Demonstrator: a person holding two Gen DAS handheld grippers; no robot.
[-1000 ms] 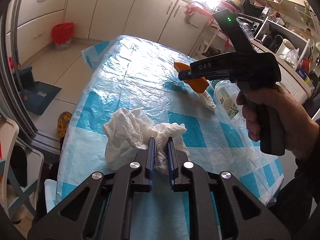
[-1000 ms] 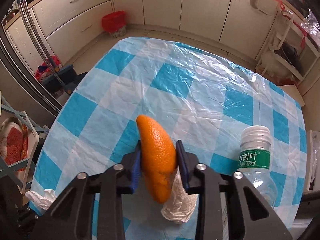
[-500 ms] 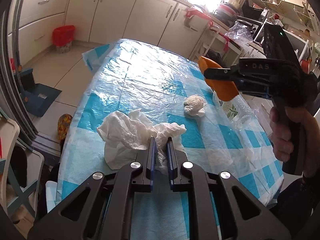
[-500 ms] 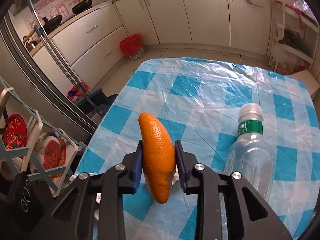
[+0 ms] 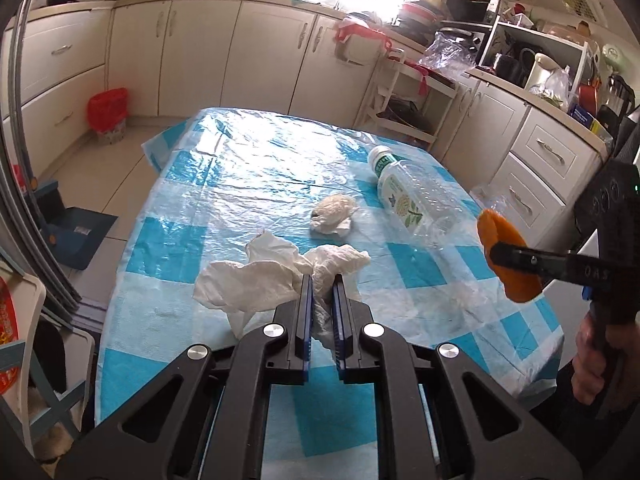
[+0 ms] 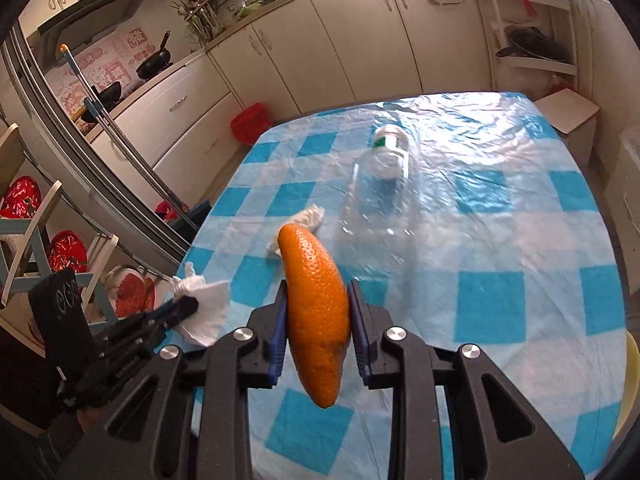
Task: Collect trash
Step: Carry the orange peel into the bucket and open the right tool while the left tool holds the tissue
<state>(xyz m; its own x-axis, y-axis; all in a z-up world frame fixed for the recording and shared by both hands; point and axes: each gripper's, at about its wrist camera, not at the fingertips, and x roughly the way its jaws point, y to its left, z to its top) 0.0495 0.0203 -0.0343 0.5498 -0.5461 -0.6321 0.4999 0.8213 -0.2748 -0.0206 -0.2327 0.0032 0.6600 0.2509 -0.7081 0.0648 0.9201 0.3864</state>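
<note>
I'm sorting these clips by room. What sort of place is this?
Most likely a home kitchen: cream base cabinets under a cluttered countertop, a frying pan by the stove, and a dining table with a blue checked plastic cover holding trash such as an empty bottle.

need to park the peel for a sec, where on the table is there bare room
Free: the far end of the table beyond the bottle, and the near right corner. Crowded: the middle, where the small wad sits beside the bottle, and the near left, where the left gripper holds the crumpled tissue.
</note>
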